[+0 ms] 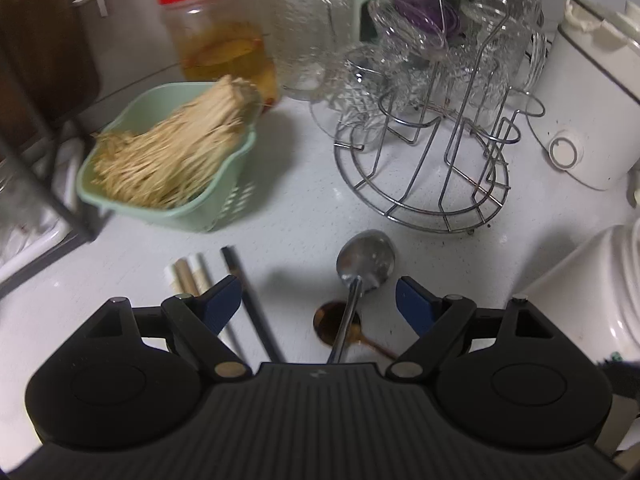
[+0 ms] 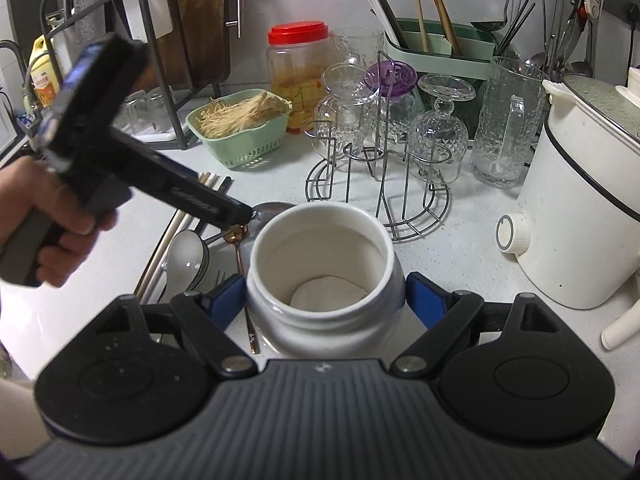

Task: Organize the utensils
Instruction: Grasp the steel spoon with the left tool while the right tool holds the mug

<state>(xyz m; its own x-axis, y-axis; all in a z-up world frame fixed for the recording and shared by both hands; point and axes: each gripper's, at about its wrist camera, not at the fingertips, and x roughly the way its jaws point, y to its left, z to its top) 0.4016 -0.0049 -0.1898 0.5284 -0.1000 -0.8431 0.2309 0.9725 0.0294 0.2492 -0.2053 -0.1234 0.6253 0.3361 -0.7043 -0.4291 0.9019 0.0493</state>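
Loose utensils lie on the white counter point(image 1: 400, 240). A steel spoon point(image 1: 366, 258) rests with its handle across a small gold spoon point(image 1: 332, 322). To their left lie pale chopsticks point(image 1: 190, 276) and a black chopstick point(image 1: 250, 304). My left gripper point(image 1: 320, 300) hangs open just above them, with the steel spoon's handle between its jaws and untouched. From the right wrist, the left gripper point(image 2: 240, 218) dips by the gold spoon point(image 2: 236, 235), near a larger spoon point(image 2: 186, 258) and a fork point(image 2: 224, 278). My right gripper point(image 2: 326, 300) is shut on an open white ceramic jar point(image 2: 320, 236).
A green basket of enoki mushrooms point(image 1: 172, 152), a red-lidded jar point(image 1: 212, 28) and a wire rack of glasses point(image 1: 420, 152) stand behind the utensils. A white cooker point(image 2: 580, 200) is at the right. A green utensil holder point(image 2: 436, 50) with chopsticks sits at the back.
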